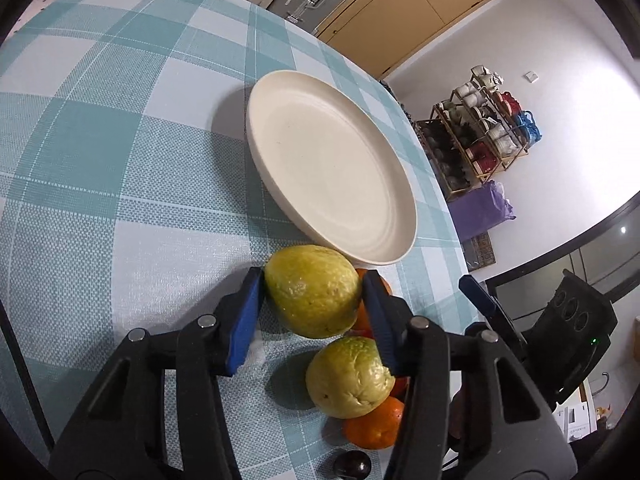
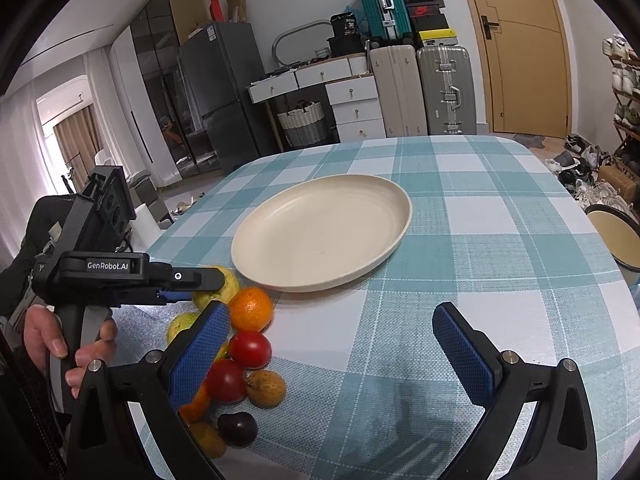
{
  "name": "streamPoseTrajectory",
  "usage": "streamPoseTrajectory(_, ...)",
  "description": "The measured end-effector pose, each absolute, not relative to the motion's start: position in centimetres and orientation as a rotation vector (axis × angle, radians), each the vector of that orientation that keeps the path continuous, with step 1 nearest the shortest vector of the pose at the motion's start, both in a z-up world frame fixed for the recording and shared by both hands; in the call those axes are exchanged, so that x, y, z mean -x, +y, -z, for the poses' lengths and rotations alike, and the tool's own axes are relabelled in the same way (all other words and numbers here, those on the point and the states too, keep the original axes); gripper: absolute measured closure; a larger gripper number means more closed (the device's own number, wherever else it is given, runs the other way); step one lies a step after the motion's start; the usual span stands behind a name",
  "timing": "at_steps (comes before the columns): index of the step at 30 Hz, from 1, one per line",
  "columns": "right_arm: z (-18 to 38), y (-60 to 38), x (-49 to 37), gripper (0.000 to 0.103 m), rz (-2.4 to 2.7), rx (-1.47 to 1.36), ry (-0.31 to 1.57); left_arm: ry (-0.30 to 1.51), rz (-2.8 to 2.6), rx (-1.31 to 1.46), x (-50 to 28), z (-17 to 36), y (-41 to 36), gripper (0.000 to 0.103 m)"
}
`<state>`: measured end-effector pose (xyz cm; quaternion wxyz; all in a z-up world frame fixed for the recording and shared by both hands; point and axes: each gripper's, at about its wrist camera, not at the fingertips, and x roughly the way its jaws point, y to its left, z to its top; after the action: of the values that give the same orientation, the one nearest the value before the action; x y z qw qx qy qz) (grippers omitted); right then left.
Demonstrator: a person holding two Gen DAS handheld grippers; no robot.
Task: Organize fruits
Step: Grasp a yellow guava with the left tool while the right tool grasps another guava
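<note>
Covering the table, a teal checked cloth (image 2: 480, 240) bears a cream plate (image 2: 320, 236) lying bare; beside its near rim, the left gripper (image 1: 314, 292) clasps a yellow-green guava (image 1: 312, 296) from the fruit pile, while the right gripper (image 2: 332, 352) gapes wide, grasping nothing.

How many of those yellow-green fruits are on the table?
2. One yellow-green fruit sits between the left gripper fingers, just short of the plate. The other lies nearer, against the oranges. The pile may hide more.
</note>
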<state>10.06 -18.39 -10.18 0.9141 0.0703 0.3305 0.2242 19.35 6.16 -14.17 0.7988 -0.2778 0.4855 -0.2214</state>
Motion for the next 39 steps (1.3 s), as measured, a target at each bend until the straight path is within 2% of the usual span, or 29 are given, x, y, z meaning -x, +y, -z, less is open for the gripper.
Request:
streamPoseTrajectory(15,8.9,-15.7,-8.9,0.000,-0.597,-0.132,0.707,1.008,0.465,0.608,-20.5,13.5,7.6,0.056)
streamPoseTrajectory(31,9.8,-8.9,-7.9,0.000,-0.660,0.054,0.808,0.973,0.470,0.638,-14.5,13.4,11.9,0.056)
streamPoseTrajectory(39,10.5,-6.9,-8.0,0.009,-0.646,0.120,0.855,0.964,0.480,0.654,-13.8,13.6,13.2,0.056)
